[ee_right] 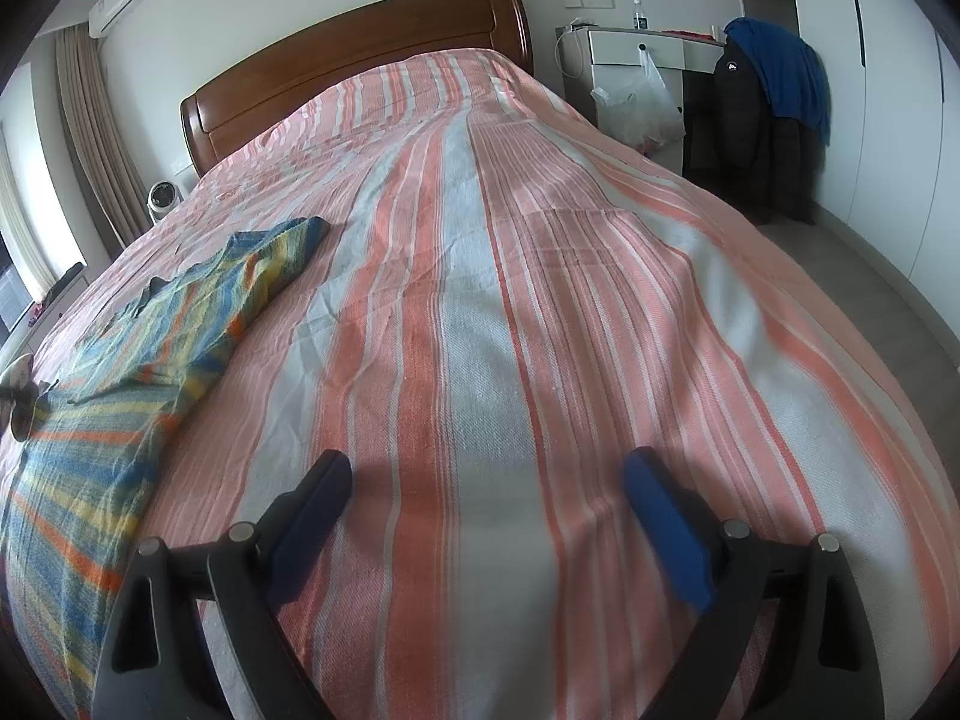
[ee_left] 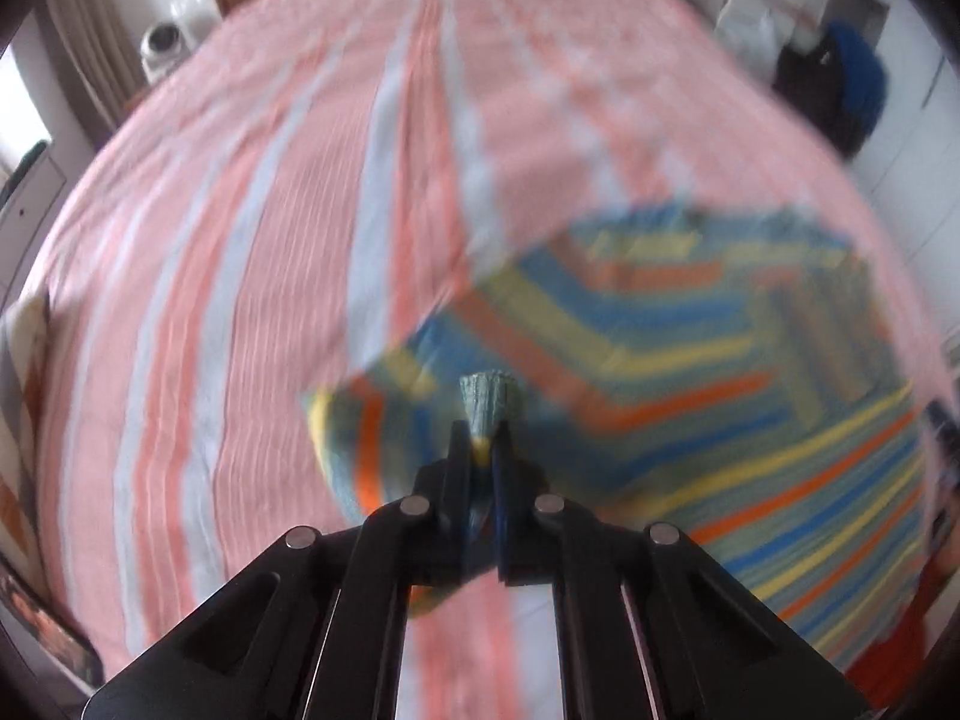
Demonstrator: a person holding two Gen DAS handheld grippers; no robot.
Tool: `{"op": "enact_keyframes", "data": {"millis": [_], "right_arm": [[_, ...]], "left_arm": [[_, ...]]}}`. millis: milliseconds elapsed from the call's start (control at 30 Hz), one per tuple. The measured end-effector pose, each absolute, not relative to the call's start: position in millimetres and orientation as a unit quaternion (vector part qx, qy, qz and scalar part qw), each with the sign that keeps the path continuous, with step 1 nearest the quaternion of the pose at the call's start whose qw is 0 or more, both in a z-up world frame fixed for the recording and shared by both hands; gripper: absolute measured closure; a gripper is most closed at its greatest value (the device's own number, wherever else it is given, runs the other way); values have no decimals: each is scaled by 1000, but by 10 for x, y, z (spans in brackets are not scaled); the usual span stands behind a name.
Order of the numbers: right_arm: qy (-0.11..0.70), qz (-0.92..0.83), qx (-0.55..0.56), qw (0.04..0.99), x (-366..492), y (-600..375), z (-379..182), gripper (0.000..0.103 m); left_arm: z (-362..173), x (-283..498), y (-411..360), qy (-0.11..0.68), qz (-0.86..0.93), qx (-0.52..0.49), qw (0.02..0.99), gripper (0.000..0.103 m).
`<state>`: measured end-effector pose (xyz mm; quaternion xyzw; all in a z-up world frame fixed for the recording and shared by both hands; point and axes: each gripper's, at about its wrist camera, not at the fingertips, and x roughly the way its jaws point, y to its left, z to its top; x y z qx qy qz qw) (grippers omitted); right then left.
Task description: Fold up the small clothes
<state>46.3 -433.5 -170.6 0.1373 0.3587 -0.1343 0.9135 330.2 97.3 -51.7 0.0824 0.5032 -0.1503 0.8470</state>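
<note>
On pink-striped bedspread (ee_right: 480, 300), wooden headboard (ee_right: 360, 48) beyond: striped shirt (ee_right: 150, 324). Left gripper (ee_left: 483, 441) clamped on its cuff; right gripper (ee_right: 486, 474) spread apart

Soft, even daylight in both views, no hard glare; left wrist view smeared by motion blur, bedspread (ee_left: 252, 276) stripes and striped garment (ee_left: 720, 408) streaked, only the left gripper (ee_left: 483, 435) sharp; right wrist view crisp; window (ee_right: 18, 240) brightest at left edge; faint shadow beneath the right gripper (ee_right: 487, 483); fisheye bends edges, corners black.
</note>
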Motion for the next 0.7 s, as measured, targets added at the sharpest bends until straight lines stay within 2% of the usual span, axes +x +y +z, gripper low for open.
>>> {"op": "enact_keyframes", "data": {"millis": [200, 267, 367, 433, 500, 567, 633, 667, 700], "right_arm": [[359, -133, 136, 914, 474, -4327, -1702, 10], [359, -133, 136, 914, 473, -4324, -1704, 10], [359, -133, 136, 914, 472, -4325, -1704, 10], [359, -134, 136, 914, 473, -4324, -1703, 10], [359, -133, 136, 914, 475, -4325, -1703, 10], [359, -133, 136, 913, 474, -4324, -1703, 10], [359, -133, 136, 914, 474, -4324, -1702, 10], [359, -133, 136, 914, 476, -4324, -1703, 10], [358, -133, 137, 914, 473, -4325, -1702, 10]], "left_arm": [[354, 3108, 71, 394, -212, 68, 892, 99], [386, 3023, -269, 373, -231, 75, 895, 99], [80, 2850, -821, 368, -259, 95, 888, 98], [-284, 2728, -1205, 400, -285, 125, 862, 91], [-721, 2558, -1505, 442, -283, 181, 832, 56], [-954, 2329, -1541, 449, -287, 210, 820, 54], [-988, 2209, -1346, 466, -309, 182, 809, 53], [-938, 2216, -1174, 473, -309, 156, 810, 47], [-884, 2233, -1042, 474, -305, 137, 814, 35]]}}
